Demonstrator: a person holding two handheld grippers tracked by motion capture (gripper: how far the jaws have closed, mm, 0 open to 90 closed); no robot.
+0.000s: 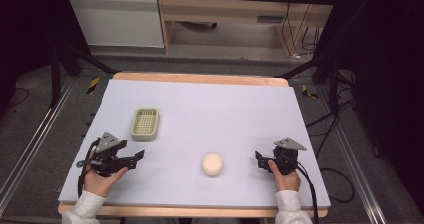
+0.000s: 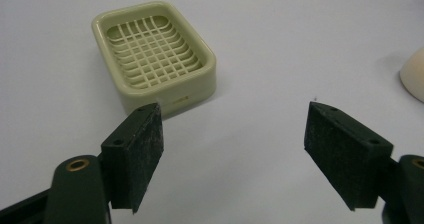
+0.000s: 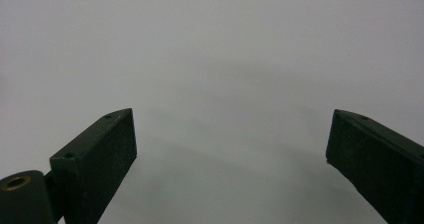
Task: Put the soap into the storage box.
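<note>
A pale green soap dish (image 1: pixel 145 124) with a slotted grid floor rests empty on the left part of the white mat (image 1: pixel 210 109). A round cream soap bar (image 1: pixel 212 164) lies near the mat's front middle. My left gripper (image 1: pixel 135 160) is open at the front left, held in a hand, jaws pointing right. In the left gripper view the soap dish (image 2: pixel 155 54) lies just beyond the wide-apart jaws of the left gripper (image 2: pixel 235 151), and the soap bar (image 2: pixel 414 74) peeks in at the right edge. My right gripper (image 1: pixel 260 159) is open at the front right; in its own view the right gripper (image 3: pixel 230 154) faces bare mat.
The mat covers a wooden table (image 1: pixel 200 77) whose edge shows at the back. Black frame legs (image 1: pixel 60 59) and cables (image 1: pixel 325 129) stand on the floor to both sides. A wooden cabinet (image 1: pixel 225 14) is behind the table.
</note>
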